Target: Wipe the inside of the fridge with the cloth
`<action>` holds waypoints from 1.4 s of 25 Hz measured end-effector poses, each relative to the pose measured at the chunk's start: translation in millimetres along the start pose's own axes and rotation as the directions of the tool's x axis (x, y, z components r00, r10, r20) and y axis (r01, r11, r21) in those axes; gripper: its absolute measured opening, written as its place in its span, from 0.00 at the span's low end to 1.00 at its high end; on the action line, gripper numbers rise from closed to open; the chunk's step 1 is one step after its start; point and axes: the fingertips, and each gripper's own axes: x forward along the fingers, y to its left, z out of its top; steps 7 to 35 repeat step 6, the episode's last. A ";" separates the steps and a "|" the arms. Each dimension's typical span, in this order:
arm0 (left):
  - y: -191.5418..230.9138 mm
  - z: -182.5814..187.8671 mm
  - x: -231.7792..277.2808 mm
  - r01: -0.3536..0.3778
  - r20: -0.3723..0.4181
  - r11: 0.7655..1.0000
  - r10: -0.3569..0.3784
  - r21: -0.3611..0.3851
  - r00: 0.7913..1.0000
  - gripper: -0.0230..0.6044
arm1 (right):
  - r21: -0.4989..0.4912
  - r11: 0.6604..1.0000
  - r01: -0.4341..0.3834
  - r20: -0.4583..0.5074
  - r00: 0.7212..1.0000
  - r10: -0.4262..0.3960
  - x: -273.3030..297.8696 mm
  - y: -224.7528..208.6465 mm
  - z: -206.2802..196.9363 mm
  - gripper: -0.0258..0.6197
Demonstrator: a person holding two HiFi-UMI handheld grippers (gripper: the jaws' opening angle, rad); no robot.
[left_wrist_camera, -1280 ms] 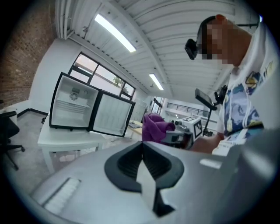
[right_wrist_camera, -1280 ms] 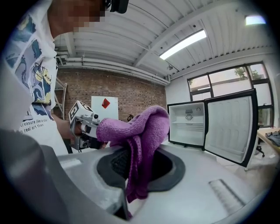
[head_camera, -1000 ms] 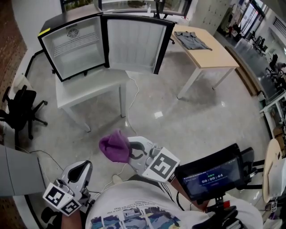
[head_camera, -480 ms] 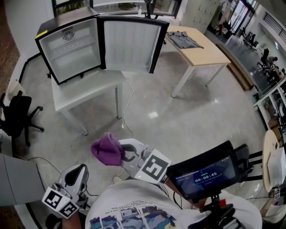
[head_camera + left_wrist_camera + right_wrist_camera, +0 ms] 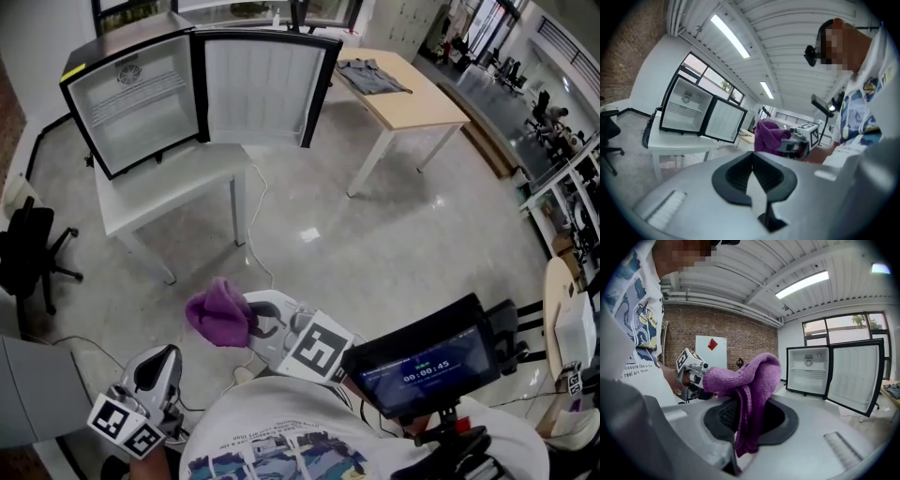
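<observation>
A small black fridge [image 5: 131, 94] with a white inside stands open on a white table [image 5: 183, 183], its door [image 5: 258, 89] swung wide to the right. It is far from both grippers. My right gripper [image 5: 251, 323] is held low over the floor, shut on a purple cloth [image 5: 217, 312] that bunches over its jaws. In the right gripper view the cloth [image 5: 750, 380] drapes between the jaws, with the fridge [image 5: 808, 371] beyond it. My left gripper [image 5: 157, 370] hangs at the lower left, shut and empty; its pads [image 5: 740, 173] meet.
A wooden table [image 5: 412, 103] carrying a grey garment [image 5: 370, 73] stands right of the fridge. A black office chair [image 5: 28, 253] is at the left. A cable [image 5: 255, 239] trails across the grey floor. A screen [image 5: 427, 361] hangs by the person's chest.
The right gripper with the cloth has drifted left and a little down in the head view. The fridge has shifted slightly up-left in the picture. The left gripper has barely moved.
</observation>
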 end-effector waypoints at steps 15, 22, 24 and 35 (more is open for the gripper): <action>6.9 5.2 0.1 0.023 -0.015 1.000 -0.024 -0.013 1.000 0.04 | 0.021 0.999 0.029 -0.015 0.999 -0.028 3.8 -2.9 2.1 0.13; 6.9 5.2 0.1 0.023 -0.015 1.000 -0.024 -0.013 1.000 0.04 | 0.021 0.999 0.029 -0.015 0.999 -0.028 3.8 -2.9 2.1 0.13; 6.9 5.2 0.1 0.023 -0.015 1.000 -0.024 -0.013 1.000 0.04 | 0.021 0.999 0.029 -0.015 0.999 -0.028 3.8 -2.9 2.1 0.13; 6.9 5.2 0.1 0.023 -0.015 1.000 -0.024 -0.013 1.000 0.04 | 0.021 0.999 0.029 -0.015 0.999 -0.028 3.8 -2.9 2.1 0.13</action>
